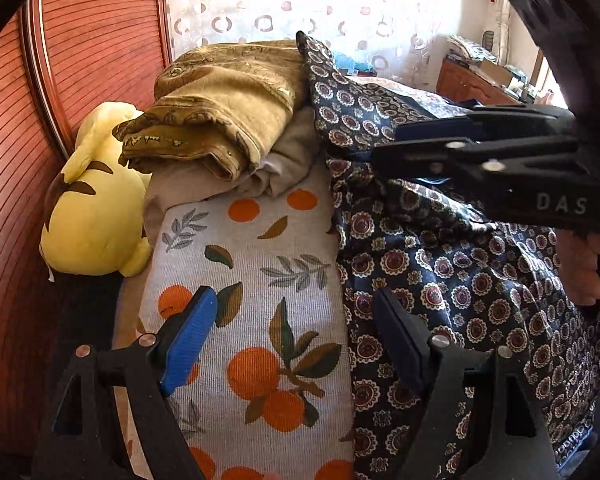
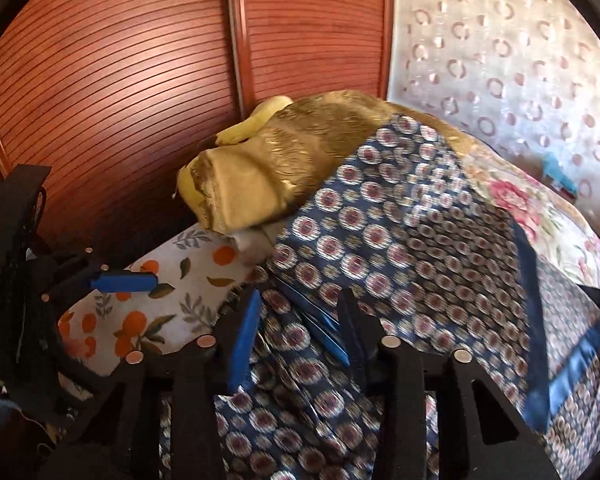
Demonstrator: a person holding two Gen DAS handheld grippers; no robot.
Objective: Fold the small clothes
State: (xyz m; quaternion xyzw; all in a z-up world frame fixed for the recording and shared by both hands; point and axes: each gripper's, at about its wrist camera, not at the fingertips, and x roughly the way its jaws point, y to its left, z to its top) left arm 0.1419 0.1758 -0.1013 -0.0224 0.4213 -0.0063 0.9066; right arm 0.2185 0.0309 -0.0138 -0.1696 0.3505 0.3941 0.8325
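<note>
In front of me the largest thing is the red-brown slatted wardrobe door (image 2: 120, 80), and beside it hangs a white curtain (image 1: 300, 0) with ring patterns. Under both grippers is the bed sheet (image 1: 260, 240), printed with oranges and leaves.

The thing I must fold is the navy patterned cloth (image 1: 460, 280). It is spread over the right part of the bed, wrinkled, with a shiny blue border along one side, and its far corner climbs onto the folded golden blanket (image 1: 228, 96). Next to this blanket, against the door, lies a yellow plush toy (image 1: 96, 220).

The left gripper (image 1: 294, 296) stands wide apart and holds nothing. Between its fingers I see only the orange sheet; its right finger is just at the left edge of the navy cloth.

The right gripper (image 2: 300, 298) is over the near part of the cloth. Its jaws are narrow, and a raised fold of the cloth with the blue border sits between them. The right wrist picture is blurred, so I cannot tell if the pads really press on the fold. In the left wrist view its tips (image 1: 384, 148) reach into the bunched cloth.
</note>
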